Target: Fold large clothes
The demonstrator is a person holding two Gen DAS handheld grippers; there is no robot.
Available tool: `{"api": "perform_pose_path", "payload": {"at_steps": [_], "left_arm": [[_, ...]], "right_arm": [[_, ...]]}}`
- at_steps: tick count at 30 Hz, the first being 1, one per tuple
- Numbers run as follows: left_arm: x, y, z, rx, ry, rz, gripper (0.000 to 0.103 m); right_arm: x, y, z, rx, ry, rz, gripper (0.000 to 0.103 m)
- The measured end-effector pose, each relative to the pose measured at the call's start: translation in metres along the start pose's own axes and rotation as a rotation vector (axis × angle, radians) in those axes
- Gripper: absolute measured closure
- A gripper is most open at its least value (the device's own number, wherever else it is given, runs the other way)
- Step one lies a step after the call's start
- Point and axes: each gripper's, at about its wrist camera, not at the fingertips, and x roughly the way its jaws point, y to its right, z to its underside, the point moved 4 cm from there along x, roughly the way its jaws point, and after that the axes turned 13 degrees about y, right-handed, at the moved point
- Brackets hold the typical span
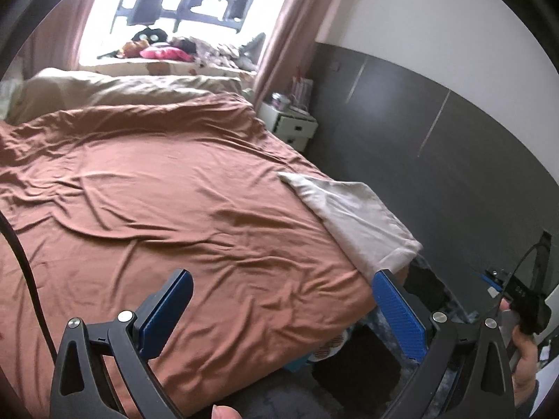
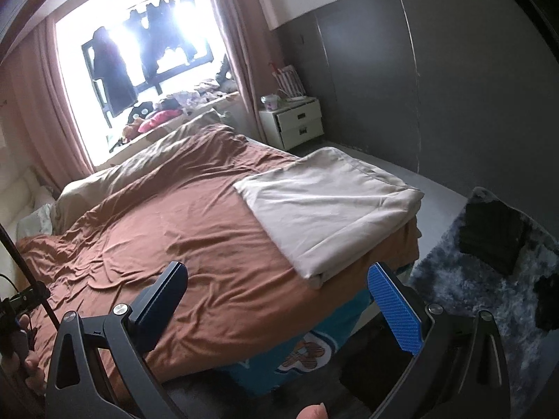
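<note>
The brown bedsheet [image 2: 181, 230] is soft, matt cloth, heavily wrinkled. The folded beige cloth [image 2: 328, 209] on it looks smoother, faintly creased. Both grippers' finger pads [image 1: 398, 314] are ribbed blue plastic on matt black frames with shiny metal rivets. The floor rug [image 2: 464, 289] is shaggy grey-blue pile.

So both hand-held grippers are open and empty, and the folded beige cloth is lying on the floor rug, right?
Not quite. The folded beige cloth lies on the brown bedcover at the bed's corner, not on the rug, as the right wrist view shows. Both hand-held grippers, left and right, are open and empty.
</note>
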Motion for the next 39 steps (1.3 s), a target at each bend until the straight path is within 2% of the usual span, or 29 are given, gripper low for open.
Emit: {"api": "perform_pose_path", "payload": {"at_steps": [9, 19, 24, 30, 34, 39], "left_arm": [[-0.069, -0.034, 0.007, 0.014, 0.092, -0.077, 0.0], [-0.123, -0.033, 0.032, 0.076, 0.131, -0.108, 0.0], [-0.147, -0.034, 0.046, 0.08, 0.151, -0.117, 0.0], [-0.169, -0.038, 0.063, 0.111, 0.181, -0.173, 0.0], [-0.179, -0.039, 0.067, 0.129, 0.199, -0.199, 0.0], [-0.187, -0.042, 0.069, 0.148, 0.212, -0.226, 0.0]], "right_arm": [[-0.023, -0.023, 0.02, -0.036, 0.033, -0.039, 0.0], [-0.046, -0.044, 0.046, -0.097, 0.087, -0.066, 0.0], [-0.048, -0.052, 0.061, -0.096, 0.057, -0.104, 0.0], [-0.054, -0.072, 0.079, -0.119, 0.045, -0.144, 0.0], [-0.048, -0.084, 0.088, -0.124, 0.015, -0.183, 0.0], [-0.044, -0.089, 0.097, -0.117, -0.001, -0.192, 0.0]]}}
